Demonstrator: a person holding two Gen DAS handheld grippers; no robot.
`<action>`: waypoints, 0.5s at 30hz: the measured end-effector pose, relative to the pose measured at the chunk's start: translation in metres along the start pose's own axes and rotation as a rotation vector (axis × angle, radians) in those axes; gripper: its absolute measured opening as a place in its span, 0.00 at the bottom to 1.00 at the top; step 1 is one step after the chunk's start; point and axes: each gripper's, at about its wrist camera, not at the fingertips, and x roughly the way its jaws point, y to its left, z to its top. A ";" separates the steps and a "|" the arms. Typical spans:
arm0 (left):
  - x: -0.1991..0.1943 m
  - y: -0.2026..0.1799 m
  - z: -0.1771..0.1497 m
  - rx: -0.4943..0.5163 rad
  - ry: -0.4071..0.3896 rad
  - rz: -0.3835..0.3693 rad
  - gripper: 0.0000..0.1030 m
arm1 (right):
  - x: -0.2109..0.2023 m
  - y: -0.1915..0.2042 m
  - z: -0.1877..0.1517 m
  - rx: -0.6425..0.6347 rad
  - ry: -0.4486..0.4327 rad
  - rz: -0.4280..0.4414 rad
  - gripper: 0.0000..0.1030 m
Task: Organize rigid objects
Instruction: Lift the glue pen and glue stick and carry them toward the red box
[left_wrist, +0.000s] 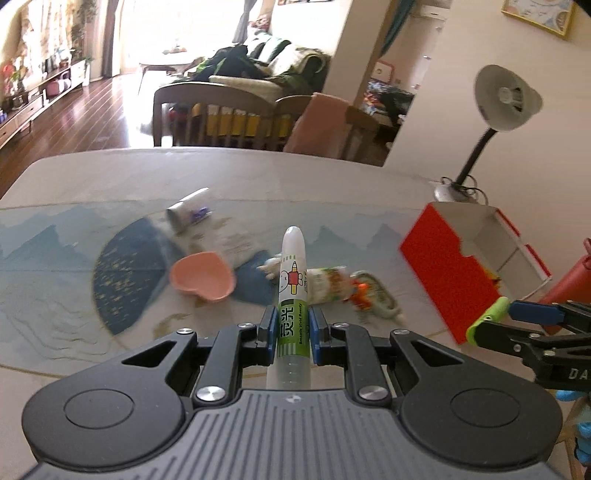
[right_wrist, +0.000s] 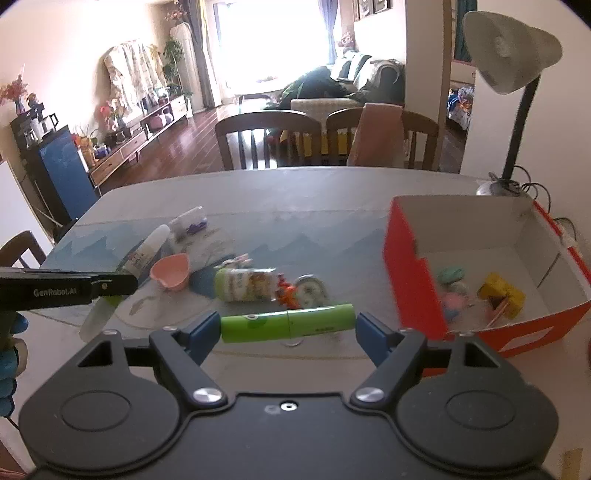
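My left gripper (left_wrist: 291, 326) is shut on a white and green marker pen (left_wrist: 293, 266), which sticks out forward above the table; the pen (right_wrist: 147, 247) also shows at the left of the right wrist view. My right gripper (right_wrist: 288, 328) is shut on a green tube (right_wrist: 288, 322), held lengthwise, its ends against the two blue pads. The tube's end (left_wrist: 487, 319) shows at the right of the left wrist view. A red cardboard box (right_wrist: 410, 273) stands open at the right, with a yellow block (right_wrist: 500, 293) and small pastel pieces inside.
On the patterned table mat lie a pink heart dish (right_wrist: 171, 273), a green-capped bottle (right_wrist: 245, 284), an orange toy (right_wrist: 286, 293), a small round clock (right_wrist: 312, 290) and a tipped cup (left_wrist: 184, 212). A desk lamp (right_wrist: 511, 51) stands behind the box. Chairs line the far edge.
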 end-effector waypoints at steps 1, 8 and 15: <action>0.000 -0.006 0.002 0.006 -0.001 -0.006 0.17 | -0.002 -0.006 0.001 0.000 -0.005 -0.003 0.77; 0.014 -0.055 0.012 0.050 0.007 -0.048 0.17 | -0.011 -0.051 0.005 0.025 -0.025 -0.023 0.77; 0.037 -0.106 0.018 0.099 0.026 -0.078 0.17 | -0.017 -0.103 0.002 0.059 -0.039 -0.057 0.77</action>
